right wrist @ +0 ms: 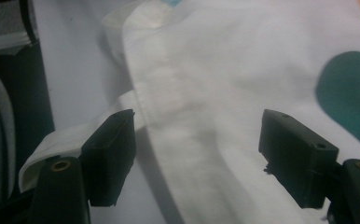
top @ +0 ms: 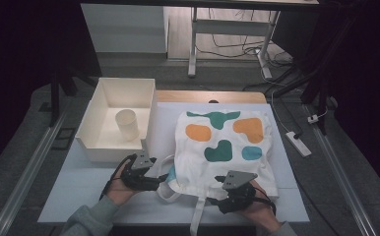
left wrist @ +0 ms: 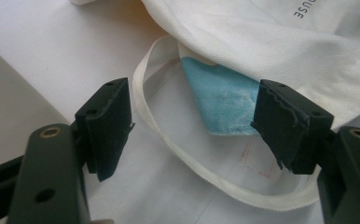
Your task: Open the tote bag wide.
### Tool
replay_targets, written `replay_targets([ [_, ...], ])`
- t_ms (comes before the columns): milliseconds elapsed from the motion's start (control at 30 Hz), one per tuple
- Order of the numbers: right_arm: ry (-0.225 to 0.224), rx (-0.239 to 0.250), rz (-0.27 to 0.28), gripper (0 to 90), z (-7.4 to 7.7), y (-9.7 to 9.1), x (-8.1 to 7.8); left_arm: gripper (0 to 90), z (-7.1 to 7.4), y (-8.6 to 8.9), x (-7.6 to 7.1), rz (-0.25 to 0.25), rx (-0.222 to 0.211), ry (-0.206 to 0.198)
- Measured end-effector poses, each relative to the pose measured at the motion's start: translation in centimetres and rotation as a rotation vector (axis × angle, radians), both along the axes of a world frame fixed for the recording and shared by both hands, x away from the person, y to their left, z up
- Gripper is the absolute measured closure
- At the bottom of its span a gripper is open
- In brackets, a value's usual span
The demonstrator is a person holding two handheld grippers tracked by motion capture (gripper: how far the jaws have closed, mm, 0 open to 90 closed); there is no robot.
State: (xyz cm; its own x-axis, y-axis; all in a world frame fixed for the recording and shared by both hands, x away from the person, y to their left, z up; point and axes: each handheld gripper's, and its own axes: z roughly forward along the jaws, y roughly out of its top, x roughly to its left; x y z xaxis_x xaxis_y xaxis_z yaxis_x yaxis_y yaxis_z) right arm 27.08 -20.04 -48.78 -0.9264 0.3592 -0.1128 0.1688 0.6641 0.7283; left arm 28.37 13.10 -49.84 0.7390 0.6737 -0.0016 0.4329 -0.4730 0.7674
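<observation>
Tote bag [top: 223, 142], white with teal, orange and blue blobs, lying flat on the tabletop [top: 79, 187], mouth and handles toward the person. Blue cloth [left wrist: 222, 100] poking from the mouth at the bag's near-left corner, half under the upper layer of fabric. White handle loop [left wrist: 169, 154] curling on the tabletop just below it.

Left tongs [left wrist: 194, 126] apart, nothing clamped, pointing at the mouth with the blue cloth and handle loop between the jaws but untouched. Right tongs [right wrist: 197, 144] likewise apart and empty, hovering over the bag's hem [right wrist: 169, 93] near the second handle strap [right wrist: 66, 140], which hangs over the tabletop's near edge.

Step in hand, by the look of it: opening the bag's mouth to get at what sits inside. Advice for doing it cleanly:
- Right tongs down onto the upper hem only, a single layer; pinching both layers keeps the mouth shut.
- Lift gentle and slightly back toward the person, enough to show the blue cloth whole.
- Left tongs then in along the tabletop, closing on the cloth's free corner, clear of the handle loop, to avoid dragging the bag.
- Bag kept from sliding toward the white bin [top: 99, 142] with the cup [top: 127, 124] at its left.
</observation>
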Motion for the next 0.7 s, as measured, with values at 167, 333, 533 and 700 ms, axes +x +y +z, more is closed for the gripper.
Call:
replay_targets([
  [167, 0.006, -0.065, 0.018, 26.8, -0.9, 0.7, -0.2, 28.7, -0.2, -0.1, 0.0, -0.007, 0.009, 0.004],
  [333, -0.013, -0.126, 0.011, 26.9, -1.5, 0.8, -0.2, 28.7, -0.3, -0.1, 0.0, -0.008, 0.015, 0.007],
  [533, -0.029, -0.165, -0.005, 28.3, -1.9, 0.6, 0.0, 28.7, -0.3, 0.0, -0.1, -0.003, 0.015, 0.007],
  [700, -0.063, -0.195, -0.006, 33.3, -2.2, 0.8, -0.1, 28.7, -0.4, 0.0, 0.0, -0.002, 0.018, 0.011],
])
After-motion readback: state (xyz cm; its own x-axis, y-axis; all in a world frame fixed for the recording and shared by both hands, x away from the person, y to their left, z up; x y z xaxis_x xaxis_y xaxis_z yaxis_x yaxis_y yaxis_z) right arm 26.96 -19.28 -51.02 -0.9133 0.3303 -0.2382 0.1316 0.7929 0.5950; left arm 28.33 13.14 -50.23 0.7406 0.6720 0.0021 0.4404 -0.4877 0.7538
